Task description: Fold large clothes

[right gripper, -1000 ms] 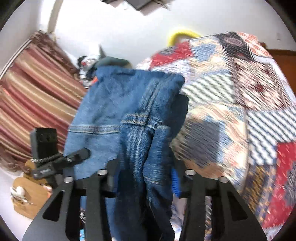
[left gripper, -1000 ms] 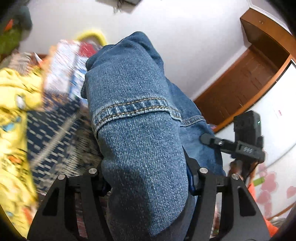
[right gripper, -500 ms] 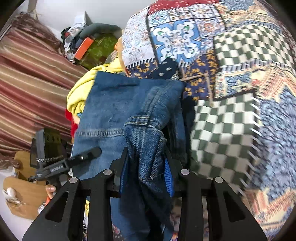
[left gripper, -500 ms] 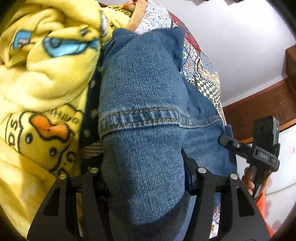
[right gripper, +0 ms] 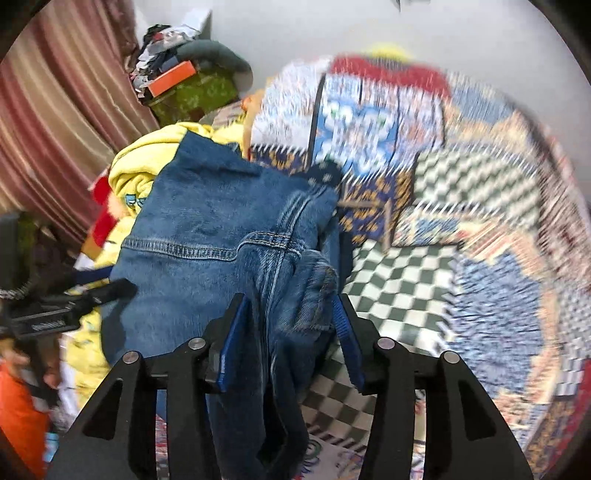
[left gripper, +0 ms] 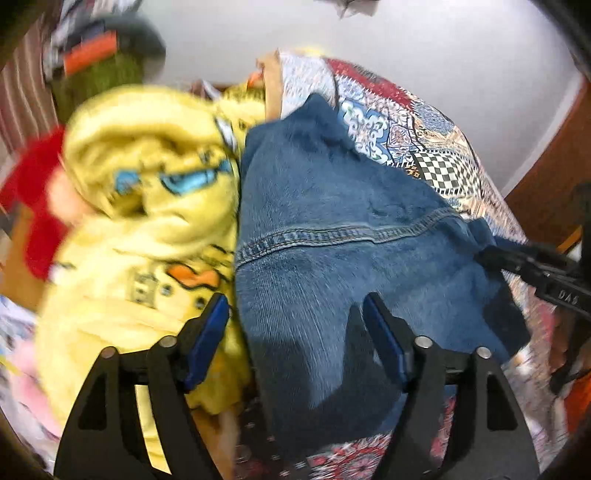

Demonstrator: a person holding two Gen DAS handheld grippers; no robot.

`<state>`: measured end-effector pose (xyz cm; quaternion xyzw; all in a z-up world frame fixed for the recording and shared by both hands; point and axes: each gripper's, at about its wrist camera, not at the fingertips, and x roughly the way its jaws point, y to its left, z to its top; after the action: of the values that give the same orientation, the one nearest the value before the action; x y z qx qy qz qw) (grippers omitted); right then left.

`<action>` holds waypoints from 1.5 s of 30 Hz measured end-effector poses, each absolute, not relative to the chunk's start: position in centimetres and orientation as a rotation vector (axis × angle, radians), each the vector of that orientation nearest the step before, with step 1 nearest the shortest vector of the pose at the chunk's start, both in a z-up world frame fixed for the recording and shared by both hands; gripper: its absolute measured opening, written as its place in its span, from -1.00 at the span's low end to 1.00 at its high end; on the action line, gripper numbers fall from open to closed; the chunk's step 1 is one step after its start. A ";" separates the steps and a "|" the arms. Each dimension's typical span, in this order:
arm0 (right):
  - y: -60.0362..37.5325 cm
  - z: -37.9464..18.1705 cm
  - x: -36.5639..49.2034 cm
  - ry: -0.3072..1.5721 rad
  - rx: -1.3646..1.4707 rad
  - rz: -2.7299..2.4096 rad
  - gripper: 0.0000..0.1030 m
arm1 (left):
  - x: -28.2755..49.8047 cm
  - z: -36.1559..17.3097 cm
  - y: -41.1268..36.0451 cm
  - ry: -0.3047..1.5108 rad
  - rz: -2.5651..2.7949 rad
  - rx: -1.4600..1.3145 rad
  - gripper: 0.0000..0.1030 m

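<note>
Lying: jeans spread folded on the patchwork bedspread, reaching back between both pairs of tongs.
Left tongs: opening, blue pads wide apart; the denim fold sits between them, nearer the right pad, not pressed.
Right tongs: opening too; a bunched seam of the jeans hangs in the gap, with the pads just beside it and no squeeze visible.
Edges: the jeans' left side touches a heap of yellow printed fleece; a stitched hem band runs across the middle of the jeans.
Open room: checked and patterned bedspread lies bare to the right of the jeans in the right-wrist view; a white wall stands behind the bed.
Materials: thick blue denim with pale topstitching; soft yellow fleece with a cartoon print; striped red-brown curtain at far left.
</note>
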<state>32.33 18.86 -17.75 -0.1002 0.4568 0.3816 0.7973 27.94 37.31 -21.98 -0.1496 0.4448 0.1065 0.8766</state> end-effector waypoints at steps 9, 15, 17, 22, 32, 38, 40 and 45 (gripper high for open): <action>16.5 -21.1 30.2 1.055 -0.194 0.773 0.43 | 25.1 -25.0 34.3 1.032 0.311 -0.205 0.89; 13.1 -20.6 27.7 1.061 -0.198 0.744 0.55 | 22.4 -25.7 33.0 1.049 0.335 -0.266 0.89; 12.4 -19.7 26.8 1.049 -0.214 0.730 0.55 | 21.1 -25.0 32.1 1.054 0.365 -0.235 0.89; 10.6 -15.5 23.8 0.943 -0.199 0.726 0.55 | 17.9 -20.0 30.3 0.937 0.364 -0.234 0.89; 6.5 -2.4 14.7 0.564 -0.064 0.789 0.55 | 9.1 -3.8 23.8 0.474 0.316 -0.185 0.89; 4.2 2.5 8.7 0.366 0.003 0.815 0.55 | 3.3 2.0 19.4 0.239 0.292 -0.132 0.89; 3.4 3.5 6.6 0.318 0.033 0.823 0.55 | 1.7 2.7 17.9 0.186 0.292 -0.105 0.89; 2.9 3.8 3.5 0.252 0.043 0.791 0.64 | -0.6 3.2 15.6 0.126 0.309 -0.084 0.89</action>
<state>3.50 2.93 3.79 0.0207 0.1225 0.3842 0.9149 -0.59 15.63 3.23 -0.0420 0.0628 0.1539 0.9852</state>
